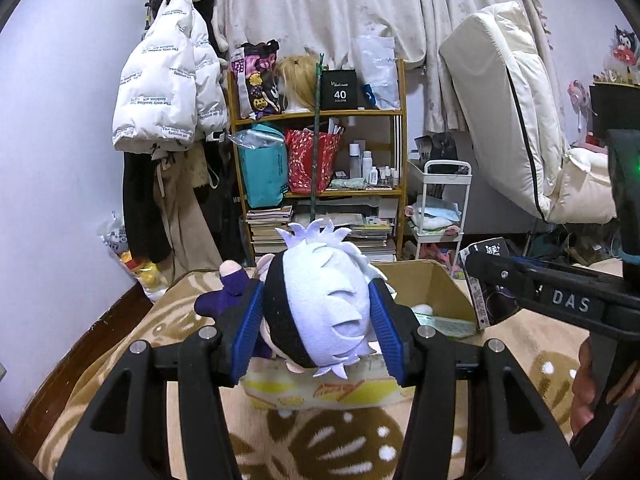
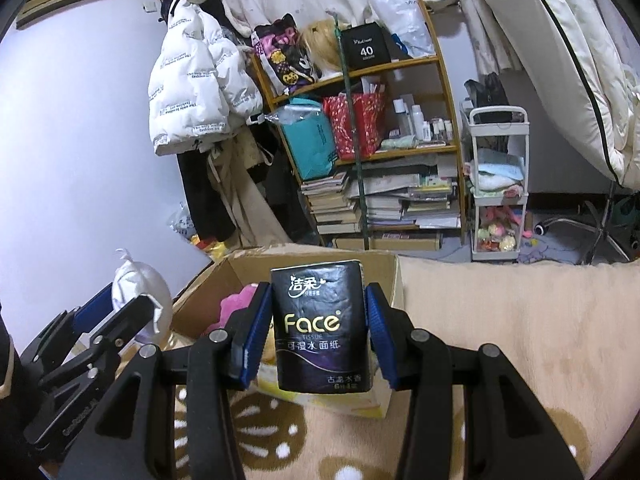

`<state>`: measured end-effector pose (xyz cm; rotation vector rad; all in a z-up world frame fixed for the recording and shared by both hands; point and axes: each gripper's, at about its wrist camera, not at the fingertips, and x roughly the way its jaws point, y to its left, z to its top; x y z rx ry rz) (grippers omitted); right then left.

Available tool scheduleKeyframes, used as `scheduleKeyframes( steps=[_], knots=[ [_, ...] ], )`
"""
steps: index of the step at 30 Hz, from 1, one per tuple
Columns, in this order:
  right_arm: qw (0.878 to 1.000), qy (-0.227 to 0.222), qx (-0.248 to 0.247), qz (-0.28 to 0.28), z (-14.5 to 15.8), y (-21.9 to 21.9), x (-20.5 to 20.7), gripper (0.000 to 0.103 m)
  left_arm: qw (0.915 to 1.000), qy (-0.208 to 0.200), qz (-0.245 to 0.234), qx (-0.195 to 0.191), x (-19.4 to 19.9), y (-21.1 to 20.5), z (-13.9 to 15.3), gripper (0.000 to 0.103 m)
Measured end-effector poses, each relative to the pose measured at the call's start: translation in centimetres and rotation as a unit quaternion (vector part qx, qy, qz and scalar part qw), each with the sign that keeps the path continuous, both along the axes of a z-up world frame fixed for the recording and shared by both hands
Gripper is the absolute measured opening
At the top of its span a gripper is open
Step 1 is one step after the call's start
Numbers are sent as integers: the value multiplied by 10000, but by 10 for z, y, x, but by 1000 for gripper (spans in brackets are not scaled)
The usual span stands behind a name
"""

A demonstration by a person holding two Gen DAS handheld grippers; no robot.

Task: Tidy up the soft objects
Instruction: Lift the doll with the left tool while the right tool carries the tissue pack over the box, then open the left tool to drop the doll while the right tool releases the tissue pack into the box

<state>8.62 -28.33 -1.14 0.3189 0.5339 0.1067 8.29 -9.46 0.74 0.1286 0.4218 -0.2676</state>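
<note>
Over a cardboard box (image 2: pixel 394 280), right claw (image 2: pixel 318 330) pinches a "Face" tissue pack (image 2: pixel 320 328); left claw (image 1: pixel 318 320) pinches a plush doll (image 1: pixel 320 308).

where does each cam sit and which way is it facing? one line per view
Left wrist: on the left claw, looking forward over the plush doll it grips; right claw and a hand show at right.
Right wrist: on the right claw, gripping a tissue pack; left claw at left.
Shared: cardboard box, wooden shelf, white jacket.

White puffer jacket (image 1: pixel 168 92) hangs beside cluttered wooden shelf (image 1: pixel 320 112); curtain (image 1: pixel 320 4) behind.
</note>
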Motion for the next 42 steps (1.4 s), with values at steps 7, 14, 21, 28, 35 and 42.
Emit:
scheduleKeyframes(
  steps=[7,14,21,28,35,42],
  knots=[
    [9995,-95,-252,161,-1,10,27,49,9998,104,-77,123,23,-6,-12,53],
    [9992,-13,163,374,-17,8,41,50,9989,428,-133,139,40,-10,-30,54],
    [9992,126,141,352,-31,8,54,50,9986,435,-175,251,54,-18,-38,56],
    [9990,277,116,329,-42,6,64,51,9983,579,-20,112,62,-9,-41,71],
    [9989,346,134,271,-43,2,62,71,9973,693,191,180,61,2,-36,75],
    [9994,314,124,94,-29,-8,47,82,9979,425,291,382,39,4,-20,87]
  ],
)
